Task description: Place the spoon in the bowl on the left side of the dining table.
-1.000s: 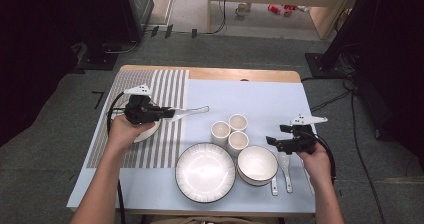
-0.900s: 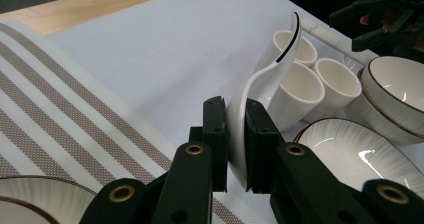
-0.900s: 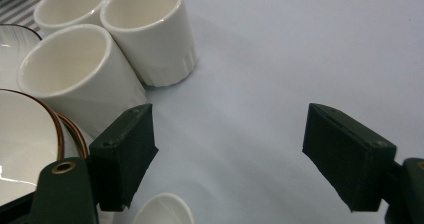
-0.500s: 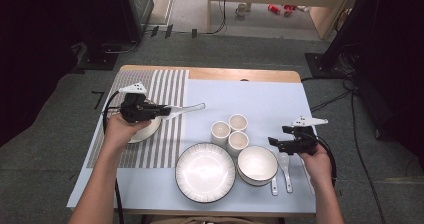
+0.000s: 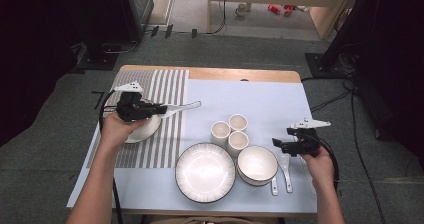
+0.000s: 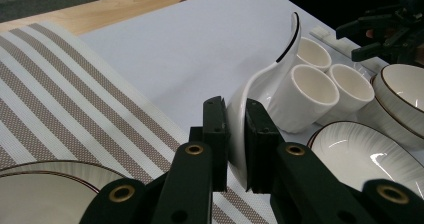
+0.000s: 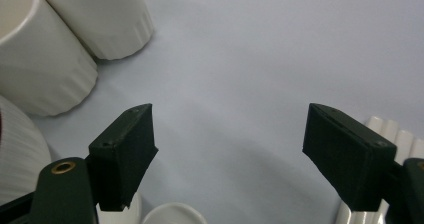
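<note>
The wooden table (image 5: 240,74) carries a pale blue cloth (image 5: 260,99) over most of its top and a brown-and-white striped woven mat (image 5: 165,86) along its left edge; the far half of the cloth, up to the bare wood strip at the far edge, lies open, while the near half is crowded. The left gripper (image 5: 159,109), above the mat near the left edge, has its jaws closed on the handle of a white ceramic soup spoon (image 5: 184,106), whose bowl reaches out over the seam between mat and cloth; in the left gripper view the spoon (image 6: 260,79) stands pinched edge-on between the jaws. Under that hand sits one small white plate (image 5: 145,131), largely covered by it. The right gripper (image 5: 276,143), near the right edge, has its jaws wide apart with nothing between them. Counted on the cloth: three small white ribbed cups (image 5: 231,130) in a tight cluster at mid-table, one large white dark-rimmed plate (image 5: 205,172) at the near edge, one white dark-rimmed bowl (image 5: 257,165) touching its right side, and two white spoons (image 5: 285,170) lying just beside the bowl; something pale farther right is partly hidden by the right hand (image 5: 320,161).
</note>
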{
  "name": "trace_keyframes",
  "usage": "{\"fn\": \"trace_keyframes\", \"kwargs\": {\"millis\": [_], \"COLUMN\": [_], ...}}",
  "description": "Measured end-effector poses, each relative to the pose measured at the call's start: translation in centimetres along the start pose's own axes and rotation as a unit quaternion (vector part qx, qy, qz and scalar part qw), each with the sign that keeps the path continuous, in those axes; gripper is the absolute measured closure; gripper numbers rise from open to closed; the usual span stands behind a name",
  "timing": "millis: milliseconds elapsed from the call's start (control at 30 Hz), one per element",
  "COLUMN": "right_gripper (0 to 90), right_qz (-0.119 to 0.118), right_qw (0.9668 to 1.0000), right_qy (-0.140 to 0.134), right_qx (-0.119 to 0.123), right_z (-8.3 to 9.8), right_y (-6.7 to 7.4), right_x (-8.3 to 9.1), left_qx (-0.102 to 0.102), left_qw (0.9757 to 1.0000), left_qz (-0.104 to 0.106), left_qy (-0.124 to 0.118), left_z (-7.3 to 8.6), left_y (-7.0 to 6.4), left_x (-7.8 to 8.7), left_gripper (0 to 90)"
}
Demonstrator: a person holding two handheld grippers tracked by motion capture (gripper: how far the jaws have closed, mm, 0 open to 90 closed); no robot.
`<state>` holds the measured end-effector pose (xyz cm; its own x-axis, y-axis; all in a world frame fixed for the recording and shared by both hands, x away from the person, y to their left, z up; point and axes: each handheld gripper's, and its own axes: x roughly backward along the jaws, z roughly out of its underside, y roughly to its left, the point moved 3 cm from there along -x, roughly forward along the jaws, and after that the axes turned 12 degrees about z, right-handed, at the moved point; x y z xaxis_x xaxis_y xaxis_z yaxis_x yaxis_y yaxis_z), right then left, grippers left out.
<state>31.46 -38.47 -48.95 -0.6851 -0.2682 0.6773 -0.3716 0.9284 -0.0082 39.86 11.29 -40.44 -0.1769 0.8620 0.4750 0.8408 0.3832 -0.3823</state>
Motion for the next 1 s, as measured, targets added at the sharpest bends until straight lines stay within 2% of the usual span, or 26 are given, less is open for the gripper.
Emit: {"fn": "trace_keyframes", "kwargs": {"millis": [500, 1000], "right_gripper": [20.6, 20.6], "right_qz": [0.017, 0.024], "right_qw": [0.9998, 0.9995], "right_qy": [0.003, 0.013], "right_qx": [-0.006, -0.014], "right_z": [0.8, 1.9], "right_y": [-1.0, -1.6], "right_x": [-0.1, 0.0], "left_qx": [0.005, 0.010], "left_qw": [1.0000, 0.9998], "left_qz": [-0.006, -0.017], "left_qy": [-0.004, -0.006], "left_z": [0.0, 0.2], "left_y": [0.4, 1.5], "left_x": [0.8, 1.6], "left_gripper": [83.4, 83.4]}}
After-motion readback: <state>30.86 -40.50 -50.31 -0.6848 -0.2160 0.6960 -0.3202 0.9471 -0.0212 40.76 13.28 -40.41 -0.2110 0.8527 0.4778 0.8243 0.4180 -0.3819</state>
